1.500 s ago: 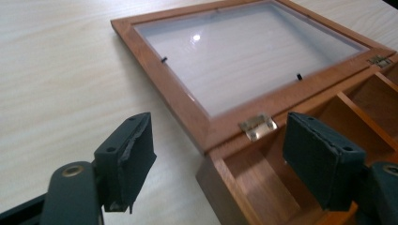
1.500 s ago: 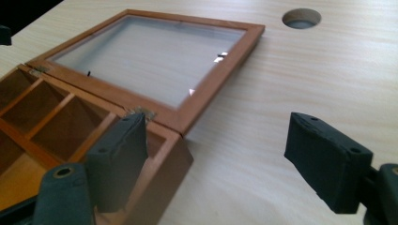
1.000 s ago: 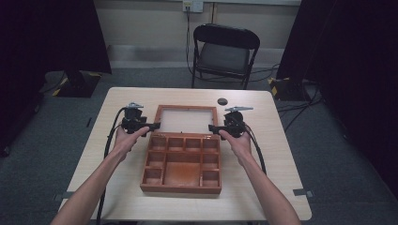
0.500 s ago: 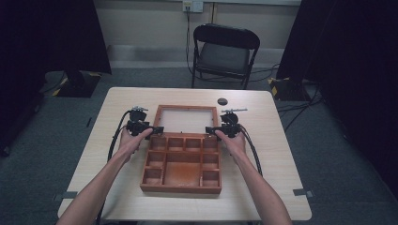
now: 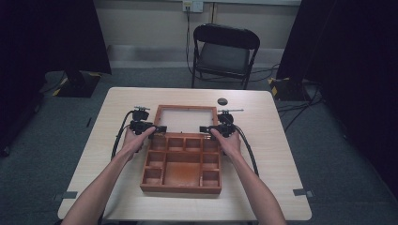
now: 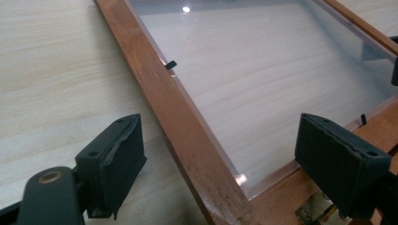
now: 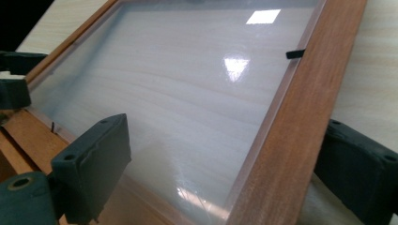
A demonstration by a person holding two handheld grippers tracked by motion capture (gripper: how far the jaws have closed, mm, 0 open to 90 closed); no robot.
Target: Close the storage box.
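Wooden box (image 5: 181, 165) open near table (image 5: 277, 159) centre, with glazed lid (image 5: 184, 119) folded back flat at 12 o'clock of its compartments. Left gripper (image 5: 159, 129) at 9 o'clock of lid, jaws just opened and straddling left frame rail (image 6: 187, 140) without pressing it; right gripper (image 5: 204, 129) at 3 o'clock, jaws likewise just opened, released astride right frame rail (image 7: 291, 112). Small dark disc (image 5: 222, 101) at 1 o'clock of lid, well apart.
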